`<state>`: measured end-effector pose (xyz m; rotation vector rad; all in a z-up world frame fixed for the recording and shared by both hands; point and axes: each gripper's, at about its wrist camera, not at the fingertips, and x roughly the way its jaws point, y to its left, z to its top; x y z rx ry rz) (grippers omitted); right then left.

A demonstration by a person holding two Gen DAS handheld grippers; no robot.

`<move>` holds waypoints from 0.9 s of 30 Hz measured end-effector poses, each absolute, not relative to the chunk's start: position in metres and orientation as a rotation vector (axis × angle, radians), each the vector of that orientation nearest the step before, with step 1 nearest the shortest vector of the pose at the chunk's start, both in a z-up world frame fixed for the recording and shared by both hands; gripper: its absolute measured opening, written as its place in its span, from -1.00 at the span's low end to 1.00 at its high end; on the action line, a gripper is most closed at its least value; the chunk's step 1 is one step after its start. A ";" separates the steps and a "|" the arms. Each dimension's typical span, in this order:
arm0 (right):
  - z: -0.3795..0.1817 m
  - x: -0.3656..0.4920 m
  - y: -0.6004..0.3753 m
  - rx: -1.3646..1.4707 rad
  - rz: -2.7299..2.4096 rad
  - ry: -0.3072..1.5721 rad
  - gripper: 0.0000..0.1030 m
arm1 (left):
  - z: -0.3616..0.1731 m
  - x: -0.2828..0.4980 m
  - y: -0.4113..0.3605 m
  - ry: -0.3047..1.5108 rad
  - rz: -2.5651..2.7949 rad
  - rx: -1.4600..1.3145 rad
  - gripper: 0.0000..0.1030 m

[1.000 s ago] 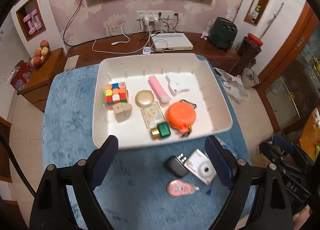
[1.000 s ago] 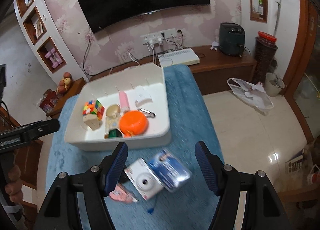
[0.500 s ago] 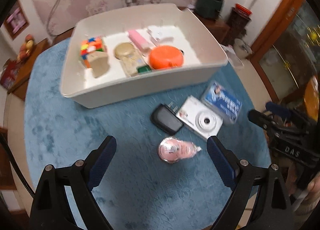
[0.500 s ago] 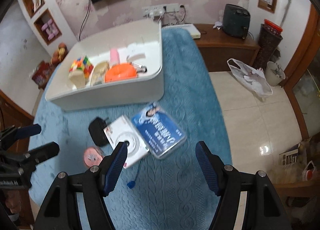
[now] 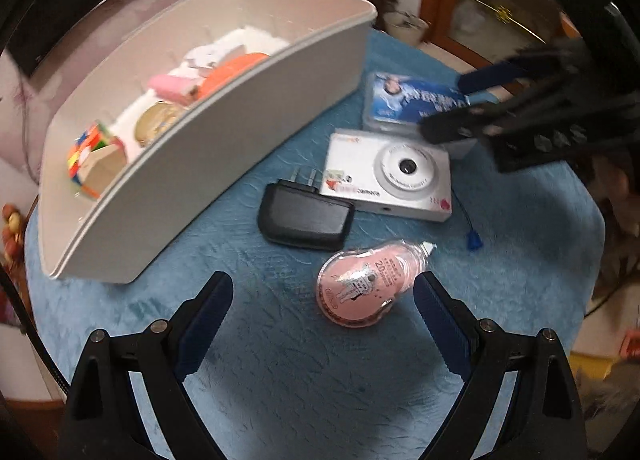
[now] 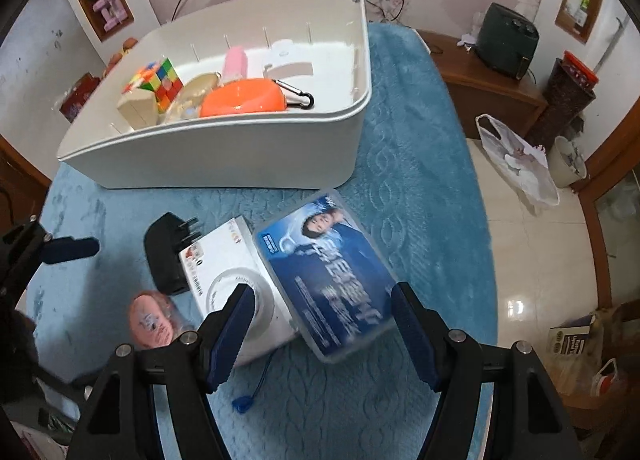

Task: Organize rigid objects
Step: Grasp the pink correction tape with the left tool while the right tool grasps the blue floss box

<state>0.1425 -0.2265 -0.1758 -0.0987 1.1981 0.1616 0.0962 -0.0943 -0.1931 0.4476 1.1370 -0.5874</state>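
Observation:
A white bin [image 5: 224, 148] [image 6: 224, 156] on the blue cloth holds a colour cube [image 6: 158, 78], an orange case [image 6: 244, 98], a pink case [image 6: 235, 62] and other small items. On the cloth lie a pink tape dispenser [image 5: 362, 284] [image 6: 150, 320], a black charger [image 5: 304, 216] [image 6: 166, 256], a white camera [image 5: 390, 176] [image 6: 232, 280] and a blue box [image 5: 404, 102] [image 6: 328, 276]. My left gripper [image 5: 322, 292] is open, low over the pink dispenser. My right gripper [image 6: 320, 312] is open, straddling the blue box.
The blue cloth [image 6: 420, 164] covers a round table; its right edge drops to a tiled floor [image 6: 532, 260]. A wooden sideboard [image 6: 492, 88] with a dark appliance [image 6: 506, 40] stands behind. A plastic bag [image 6: 516, 156] lies on the floor.
Both grippers have come down and forward toward the loose items. The left one has closed in on the pink dispenser, the right one on the blue box. Both stay open.

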 end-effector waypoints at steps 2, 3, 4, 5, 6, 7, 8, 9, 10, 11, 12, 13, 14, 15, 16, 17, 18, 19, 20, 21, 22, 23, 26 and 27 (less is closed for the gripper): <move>-0.177 0.148 -0.224 -0.114 0.150 1.195 0.39 | -0.196 0.094 -0.097 1.142 -0.616 0.465 0.81; -0.179 0.152 -0.224 -0.116 0.145 1.198 0.40 | -0.197 0.092 -0.098 1.145 -0.635 0.475 0.81; -0.181 0.155 -0.225 -0.106 0.150 1.206 0.41 | -0.198 0.091 -0.100 1.145 -0.648 0.485 0.81; -0.184 0.157 -0.227 -0.093 0.157 1.214 0.41 | -0.200 0.090 -0.101 1.146 -0.657 0.496 0.81; -0.186 0.160 -0.230 -0.074 0.166 1.223 0.47 | -0.202 0.088 -0.103 1.149 -0.670 0.509 0.80; -0.188 0.161 -0.233 -0.062 0.170 1.227 0.54 | -0.204 0.087 -0.104 1.151 -0.680 0.519 0.80; -0.190 0.162 -0.236 -0.049 0.176 1.232 0.57 | -0.205 0.085 -0.105 1.153 -0.691 0.530 0.80; -0.191 0.163 -0.239 -0.034 0.188 1.238 0.59 | -0.206 0.084 -0.106 1.151 -0.704 0.539 0.80; -0.193 0.164 -0.241 -0.021 0.202 1.247 0.60 | -0.206 0.082 -0.107 1.148 -0.715 0.547 0.80; -0.194 0.165 -0.242 -0.017 0.215 1.261 0.60 | -0.207 0.081 -0.108 1.145 -0.724 0.554 0.80; -0.196 0.165 -0.241 -0.038 0.221 1.286 0.59 | -0.207 0.080 -0.109 1.142 -0.736 0.564 0.80; -0.196 0.165 -0.239 -0.063 0.229 1.290 0.59 | -0.208 0.080 -0.110 1.140 -0.742 0.571 0.80; -0.194 0.164 -0.237 -0.088 0.240 1.277 0.59 | -0.209 0.080 -0.110 1.137 -0.746 0.583 0.80; -0.194 0.163 -0.236 -0.107 0.248 1.271 0.59 | -0.209 0.081 -0.110 1.136 -0.747 0.591 0.80; -0.194 0.164 -0.236 -0.109 0.251 1.272 0.59 | -0.210 0.082 -0.111 1.132 -0.747 0.602 0.80; -0.195 0.165 -0.237 -0.103 0.249 1.274 0.59 | -0.212 0.087 -0.111 1.130 -0.747 0.609 0.80; -0.195 0.167 -0.238 -0.099 0.241 1.273 0.59 | -0.212 0.087 -0.112 1.126 -0.751 0.618 0.80; -0.196 0.169 -0.238 -0.093 0.234 1.270 0.59 | -0.211 0.088 -0.113 1.123 -0.755 0.625 0.80; -0.197 0.172 -0.239 -0.088 0.220 1.268 0.59 | -0.211 0.089 -0.114 1.123 -0.763 0.630 0.80; -0.199 0.175 -0.239 -0.087 0.210 1.275 0.51 | -0.211 0.087 -0.116 1.118 -0.776 0.641 0.80; -0.202 0.177 -0.240 -0.085 0.204 1.286 0.36 | -0.211 0.087 -0.119 1.111 -0.785 0.654 0.80; -0.206 0.179 -0.239 -0.082 0.200 1.304 0.28 | -0.210 0.085 -0.121 1.102 -0.794 0.670 0.80; -0.209 0.178 -0.235 -0.120 0.183 1.306 0.22 | -0.211 0.075 -0.131 1.086 -0.825 0.720 0.69; -0.210 0.176 -0.232 -0.135 0.179 1.306 0.22 | -0.212 0.072 -0.134 1.087 -0.842 0.736 0.60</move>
